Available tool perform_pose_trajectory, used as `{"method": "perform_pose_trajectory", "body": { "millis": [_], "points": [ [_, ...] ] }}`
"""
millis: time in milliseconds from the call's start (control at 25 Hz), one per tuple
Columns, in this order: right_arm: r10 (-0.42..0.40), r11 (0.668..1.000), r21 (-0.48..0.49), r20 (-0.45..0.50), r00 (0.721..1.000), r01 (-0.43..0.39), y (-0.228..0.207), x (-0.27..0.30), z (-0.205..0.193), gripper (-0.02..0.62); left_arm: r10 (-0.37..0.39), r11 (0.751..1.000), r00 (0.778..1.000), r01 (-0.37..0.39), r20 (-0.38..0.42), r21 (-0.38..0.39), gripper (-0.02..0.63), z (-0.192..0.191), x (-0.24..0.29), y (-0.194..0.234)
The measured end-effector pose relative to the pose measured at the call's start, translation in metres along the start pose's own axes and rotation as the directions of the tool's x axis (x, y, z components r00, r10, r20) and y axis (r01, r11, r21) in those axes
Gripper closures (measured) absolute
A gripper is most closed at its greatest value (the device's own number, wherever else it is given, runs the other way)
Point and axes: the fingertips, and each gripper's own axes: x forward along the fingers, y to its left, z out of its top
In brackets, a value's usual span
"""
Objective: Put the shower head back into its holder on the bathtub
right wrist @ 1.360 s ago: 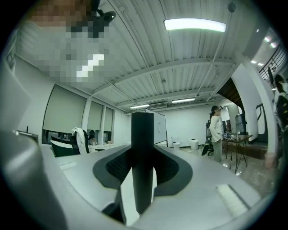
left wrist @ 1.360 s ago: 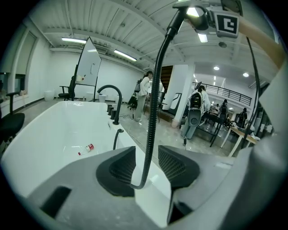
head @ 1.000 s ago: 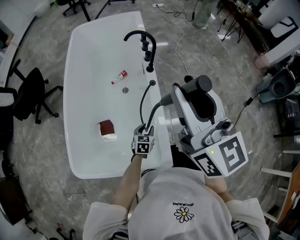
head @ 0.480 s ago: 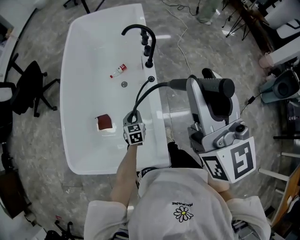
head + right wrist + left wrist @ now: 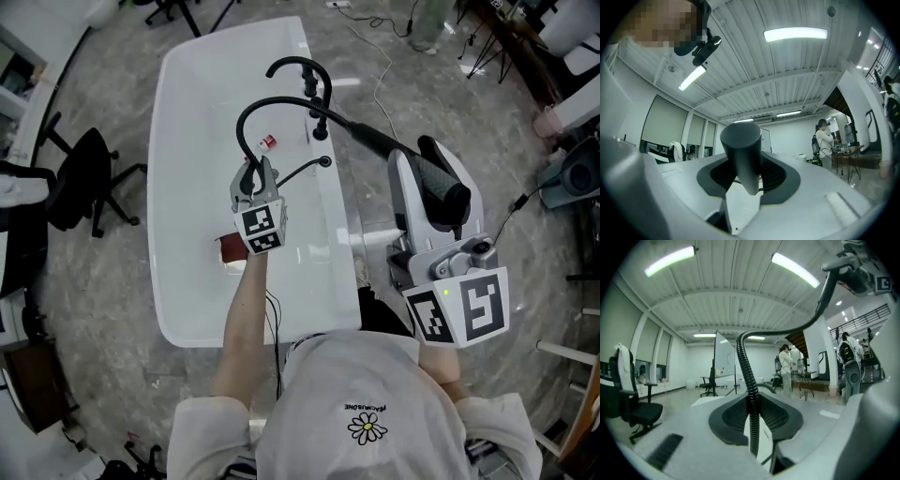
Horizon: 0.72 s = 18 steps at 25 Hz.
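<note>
Right gripper (image 5: 433,173): jaws are clamped on the shower head (image 5: 452,192), a dark cylinder. In the right gripper view its blunt end (image 5: 740,150) sticks out between the jaws toward the camera. The shower head hangs in the air just outside the right rim of the bathtub (image 5: 187,319). Its narrow end points toward the black faucet (image 5: 295,67), and it is clear of the black rim fittings (image 5: 321,131).

Left gripper (image 5: 251,178): it is held up over the tub interior. Its jaws have just been closing and now pinch the hose (image 5: 246,120) between them. In the left gripper view the black ribbed hose (image 5: 752,394) runs upright through the jaws, then bends right toward the top corner.

Hose path, head view: it leaves a port on the rim, curves to the left gripper, arches over the tub and meets the shower head beside the faucet.

Tub floor: a small red-topped bottle (image 5: 269,142) lies near the faucet end. A reddish-brown item (image 5: 228,248) sits half hidden under the left gripper's marker cube, possibly a sponge or soap. An office chair (image 5: 89,178) stands on the floor left of the tub.
</note>
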Motion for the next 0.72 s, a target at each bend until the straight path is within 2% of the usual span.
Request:
{"method": "perform_pose_trajectory", "body": {
  "millis": [160,360,560,720],
  "points": [
    [-0.033,0.999,0.012,0.018,0.999,0.032,-0.005,0.0,0.003,0.462,-0.041,0.998,0.983,0.031,0.18,0.058,0.546,0.087,0.018,-0.001],
    [-0.074,0.997,0.029,0.03,0.997,0.073,-0.019,-0.001,0.003,0.462,-0.116,0.99,0.939,0.081,0.324,0.119,0.546,0.164,0.036,-0.022],
    [-0.112,0.991,0.076,0.027,0.993,0.11,-0.042,-0.005,-0.006,0.462,-0.216,0.975,0.869,0.169,0.444,0.144,0.548,0.226,0.043,-0.068],
    [-0.135,0.987,0.091,0.016,0.991,0.133,-0.058,-0.003,-0.014,0.462,-0.299,0.951,0.787,0.292,0.54,0.101,0.551,0.253,0.038,-0.116]
  ]
}}
